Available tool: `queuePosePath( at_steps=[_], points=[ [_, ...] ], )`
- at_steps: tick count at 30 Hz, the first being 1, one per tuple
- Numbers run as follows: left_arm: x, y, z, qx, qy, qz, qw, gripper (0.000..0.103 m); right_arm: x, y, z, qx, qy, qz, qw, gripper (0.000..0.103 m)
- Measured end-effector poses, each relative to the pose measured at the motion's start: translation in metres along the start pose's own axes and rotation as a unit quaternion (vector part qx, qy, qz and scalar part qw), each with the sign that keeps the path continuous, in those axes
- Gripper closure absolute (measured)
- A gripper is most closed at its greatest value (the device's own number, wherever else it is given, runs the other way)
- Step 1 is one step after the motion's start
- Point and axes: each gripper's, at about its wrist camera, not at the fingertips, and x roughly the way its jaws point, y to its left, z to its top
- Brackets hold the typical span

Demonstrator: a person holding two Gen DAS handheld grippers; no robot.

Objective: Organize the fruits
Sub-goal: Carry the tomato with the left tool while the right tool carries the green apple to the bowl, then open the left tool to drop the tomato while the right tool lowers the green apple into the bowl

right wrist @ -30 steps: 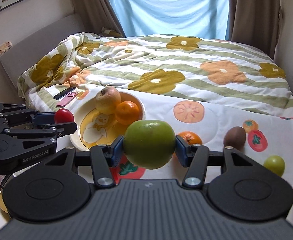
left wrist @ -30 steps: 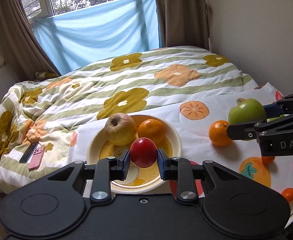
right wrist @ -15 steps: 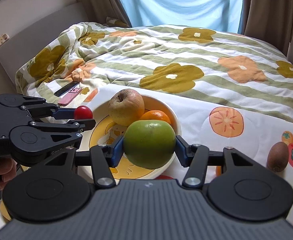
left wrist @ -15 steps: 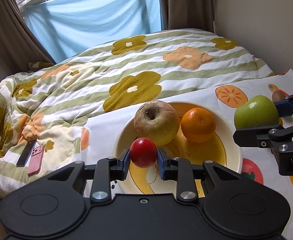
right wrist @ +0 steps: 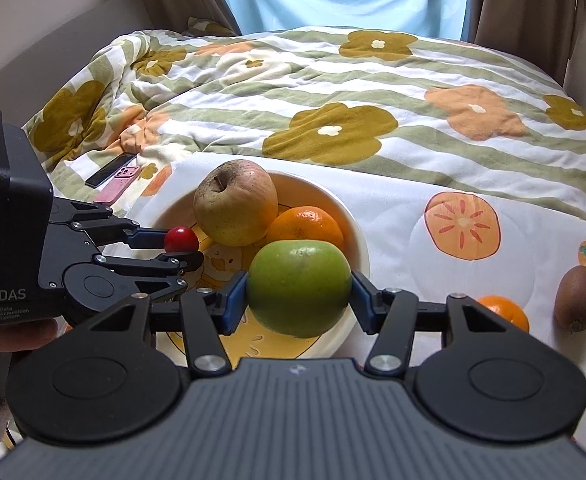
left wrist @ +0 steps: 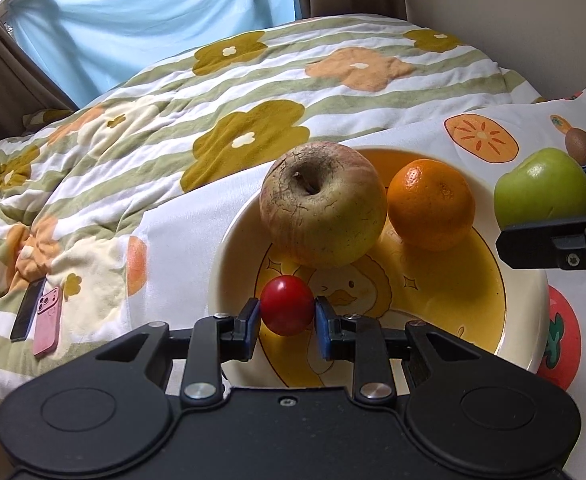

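My left gripper (left wrist: 287, 322) is shut on a small red cherry tomato (left wrist: 287, 305) just above the near left side of the cream and yellow bowl (left wrist: 229, 256). In that bowl lie a wrinkled yellowish apple (left wrist: 321, 202) and an orange (left wrist: 430, 204). My right gripper (right wrist: 299, 294) is shut on a green apple (right wrist: 299, 288) over the bowl's (right wrist: 353, 224) near right rim. From the right wrist view the left gripper (right wrist: 183, 249) enters from the left, its tomato (right wrist: 181, 239) beside the wrinkled apple (right wrist: 235, 202). The green apple (left wrist: 543, 192) hangs right of the orange.
On the fruit-print cloth (right wrist: 433, 248) to the right lie a kiwi (right wrist: 576, 298) and another orange (right wrist: 505, 312). Two phones (left wrist: 37, 314) rest on the flowered quilt (left wrist: 213, 92) left of the bowl. A wall stands at right, curtains behind.
Both grippers have come forward and down over the bowl, each still gripping its fruit. The tomato now hangs low inside the bowl; the green apple has shifted left over the rim.
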Motion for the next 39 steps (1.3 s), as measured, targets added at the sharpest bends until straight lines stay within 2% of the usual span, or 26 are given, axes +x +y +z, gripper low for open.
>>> queuePosePath(
  at_steps=[2,3,4,6,8,14,25,33,39],
  points=[
    [-0.002,0.000,0.001,0.005,-0.001,-0.003,1.0000,0.067,0.000,0.001,0.001,-0.001,-0.001,-0.002,1.000,0.034],
    [-0.003,0.000,0.001,0.009,-0.002,-0.004,1.0000,0.053,0.000,0.001,0.002,-0.001,-0.002,-0.003,1.000,0.034],
    [-0.006,0.000,0.000,0.011,-0.009,-0.012,0.9998,0.047,-0.001,0.001,0.003,-0.001,-0.003,-0.004,1.000,0.034],
    [-0.013,0.000,-0.001,0.013,-0.021,-0.025,0.9994,0.022,-0.002,-0.001,0.005,0.000,-0.004,-0.006,1.000,0.034],
    [-0.023,-0.004,-0.002,0.024,-0.035,-0.004,0.9991,0.008,-0.004,-0.002,0.006,0.000,-0.005,-0.009,1.000,0.034],
    [-0.040,-0.002,-0.011,0.027,-0.043,-0.008,0.9987,0.007,-0.005,-0.004,0.010,-0.006,-0.003,-0.016,1.000,0.034],
    [-0.056,-0.001,-0.031,0.007,-0.038,-0.015,0.9991,0.007,0.016,0.019,0.013,-0.017,0.019,0.010,1.000,0.034],
    [-0.053,0.000,-0.034,0.009,-0.038,-0.019,0.9990,0.007,0.042,0.038,0.012,-0.032,0.035,0.023,0.999,0.034],
    [-0.050,-0.002,-0.034,0.012,-0.041,-0.026,0.9988,0.007,0.045,0.050,0.011,-0.057,0.031,0.023,0.998,0.034]
  ],
)
